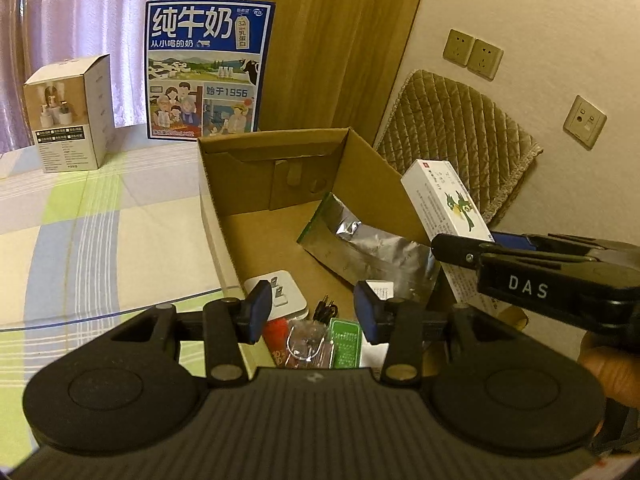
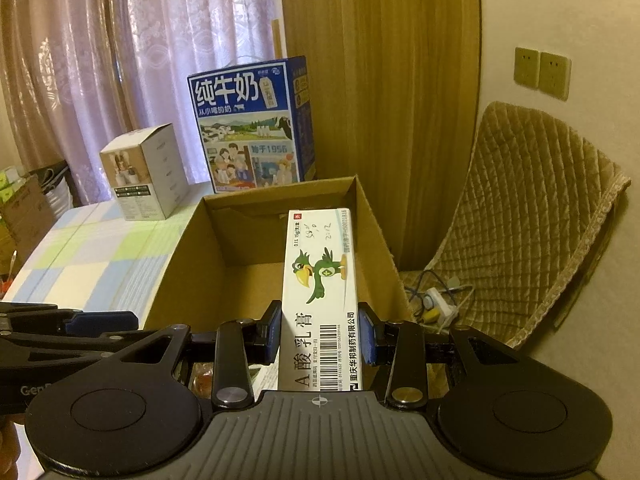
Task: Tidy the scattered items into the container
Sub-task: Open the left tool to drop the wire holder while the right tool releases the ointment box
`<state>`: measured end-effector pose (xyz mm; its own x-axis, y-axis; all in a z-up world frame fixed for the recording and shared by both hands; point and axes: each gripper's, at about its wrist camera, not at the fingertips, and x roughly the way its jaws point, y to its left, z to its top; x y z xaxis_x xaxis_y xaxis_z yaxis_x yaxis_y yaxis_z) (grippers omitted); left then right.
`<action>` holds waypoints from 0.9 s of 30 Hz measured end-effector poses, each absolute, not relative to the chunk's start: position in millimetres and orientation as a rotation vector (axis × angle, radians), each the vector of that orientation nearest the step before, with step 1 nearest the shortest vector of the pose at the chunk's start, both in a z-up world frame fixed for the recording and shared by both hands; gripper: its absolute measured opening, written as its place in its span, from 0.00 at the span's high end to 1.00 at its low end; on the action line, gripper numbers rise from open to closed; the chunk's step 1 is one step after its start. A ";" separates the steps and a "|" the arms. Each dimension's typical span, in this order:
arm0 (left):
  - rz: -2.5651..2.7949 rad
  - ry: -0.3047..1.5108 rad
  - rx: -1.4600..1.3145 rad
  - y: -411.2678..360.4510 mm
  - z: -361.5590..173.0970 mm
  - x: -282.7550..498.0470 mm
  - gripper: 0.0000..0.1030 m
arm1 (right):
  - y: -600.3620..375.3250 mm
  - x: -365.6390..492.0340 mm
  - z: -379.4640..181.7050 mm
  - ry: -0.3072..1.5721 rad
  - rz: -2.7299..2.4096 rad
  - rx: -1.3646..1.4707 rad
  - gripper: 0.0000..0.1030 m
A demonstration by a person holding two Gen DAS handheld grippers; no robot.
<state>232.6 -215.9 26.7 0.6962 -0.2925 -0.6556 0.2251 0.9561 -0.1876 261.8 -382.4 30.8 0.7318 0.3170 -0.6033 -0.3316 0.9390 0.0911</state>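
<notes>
A desk [image 1: 100, 216] under a pastel checked cloth stands by pink lace curtains [image 2: 120, 60] and a wooden panel [image 2: 380, 80]; a quilted chair pad [image 1: 460, 140] leans on the cream wall with its sockets [image 1: 472, 54]. At the back of the desk stand a blue milk carton box [image 1: 206, 68] and a small white product box [image 1: 70, 120], well apart from each other.

The open cardboard box [image 1: 224, 240] sits at the desk's right edge, its far wall just in front of the milk carton box. Inside lie a silver foil pouch [image 1: 368, 248], a white card [image 1: 282, 292], a green packet [image 1: 346, 340], a black cable end and a clear wrapper, crowded toward the near end; the far half of the floor is bare.

The left tool [image 1: 310, 312] hangs over the near end of the cardboard box with its blue pads apart and nothing between them.

The right tool [image 2: 322, 334] is clamped on the sides of a white ointment carton [image 2: 320, 300] printed with a green bird. The carton points forward over the cardboard box, its far end above the right wall in the left wrist view, not touching the foil pouch. The two tools are close beside each other, the right one's arm crossing just right of the left one. A hand shows dimly behind it.
</notes>
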 end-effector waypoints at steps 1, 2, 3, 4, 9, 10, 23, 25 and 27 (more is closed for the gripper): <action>-0.288 0.749 -0.094 -214.8 26.5 232.0 0.62 | -381.6 261.5 30.4 0.661 0.359 -0.023 0.65; -0.285 0.749 -0.095 -213.7 26.6 231.3 0.62 | -380.7 261.1 30.2 0.662 0.361 -0.023 0.65; -0.282 0.749 -0.098 -212.6 26.8 230.6 0.62 | -379.8 260.8 30.1 0.663 0.363 -0.022 0.65; -0.281 0.748 -0.100 -211.6 27.1 229.8 0.62 | -379.0 260.7 30.0 0.664 0.365 -0.022 0.65; -0.274 0.754 -0.102 -207.3 26.8 226.1 0.60 | -374.1 260.2 31.2 0.664 0.372 -0.025 0.65; -0.271 0.754 -0.103 -206.7 26.9 225.4 0.59 | -372.9 260.6 31.7 0.664 0.375 -0.026 0.65; -0.258 0.746 -0.124 -195.7 29.4 218.6 0.49 | -355.9 267.4 32.9 0.677 0.399 -0.023 0.65; -0.251 0.742 -0.126 -191.6 28.8 217.1 0.45 | -352.4 270.6 32.2 0.695 0.408 -0.014 0.65; -0.242 0.740 -0.129 -187.6 27.9 215.8 0.42 | -348.4 274.5 32.8 0.708 0.427 -0.006 0.65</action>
<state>215.8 -187.6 27.9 0.7124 -0.2627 -0.6507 0.1721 0.9644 -0.2008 274.5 -348.4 32.8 0.6771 0.3781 -0.6313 -0.3823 0.9138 0.1373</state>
